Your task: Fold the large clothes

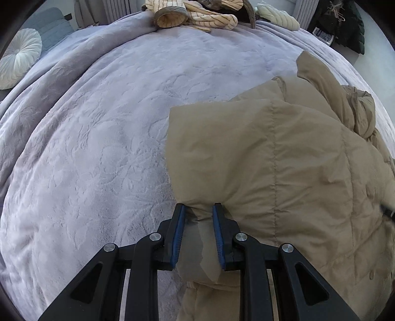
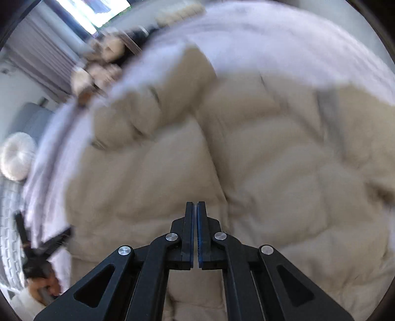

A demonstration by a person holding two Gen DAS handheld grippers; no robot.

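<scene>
Lavender plush covers the bed (image 1: pixel 103 138), an embossed blanket that serves as the landmark here. On its right half lies the tan quilted coat (image 1: pixel 284 160), puffy and stitched in panels, with a bunched sleeve or hood toward the bed's far right edge. Striped cream clothes (image 1: pixel 197 14) are heaped at the bed's far end.

The coat looks soft, bulky and light, with a smooth shell that may slide; it should be held at a hem or corner where the padding pinches thin.

The left gripper (image 1: pixel 197 210), over the bed's near edge, has its fingers clamped on a gathered fold at the coat's left corner. The right gripper (image 2: pixel 195 205) hangs above the coat's middle, its fingers pressed together with nothing between them; that view is blurred.
</scene>
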